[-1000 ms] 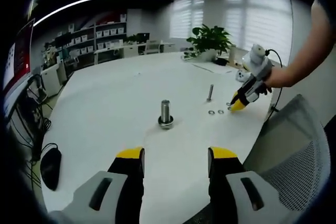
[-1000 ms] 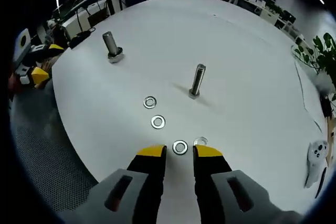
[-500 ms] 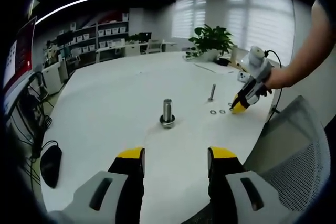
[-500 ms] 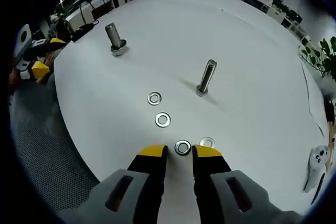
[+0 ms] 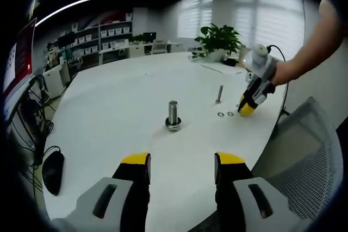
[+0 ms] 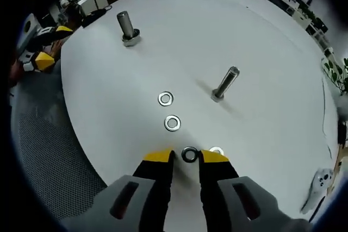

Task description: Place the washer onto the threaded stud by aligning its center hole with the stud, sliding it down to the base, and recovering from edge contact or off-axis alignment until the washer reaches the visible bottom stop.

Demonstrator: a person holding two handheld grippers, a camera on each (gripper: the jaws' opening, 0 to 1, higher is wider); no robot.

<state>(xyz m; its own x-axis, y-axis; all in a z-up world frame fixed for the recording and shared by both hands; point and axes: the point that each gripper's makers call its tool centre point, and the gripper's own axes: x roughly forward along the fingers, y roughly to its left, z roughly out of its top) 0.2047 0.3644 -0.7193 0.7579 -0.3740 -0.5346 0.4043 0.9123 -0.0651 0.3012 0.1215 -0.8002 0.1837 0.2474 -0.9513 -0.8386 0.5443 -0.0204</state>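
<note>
Down near the tabletop's (image 6: 272, 36) edge, the right gripper (image 6: 185, 160) holds its yellow-tipped fingers (image 6: 159, 157) slightly apart around a dark washer (image 6: 189, 154) that lies flat, with another washer (image 6: 216, 150) just beside the right finger and two more washers (image 6: 172, 123) (image 6: 166, 99) farther in. Beyond them a slim threaded stud (image 6: 225, 83) stands well apart from a thicker stud (image 6: 127, 27). Meanwhile the left gripper (image 5: 181, 162) hovers by the opposite edge, fingers (image 5: 134, 162) spread wide on nothing.
</note>
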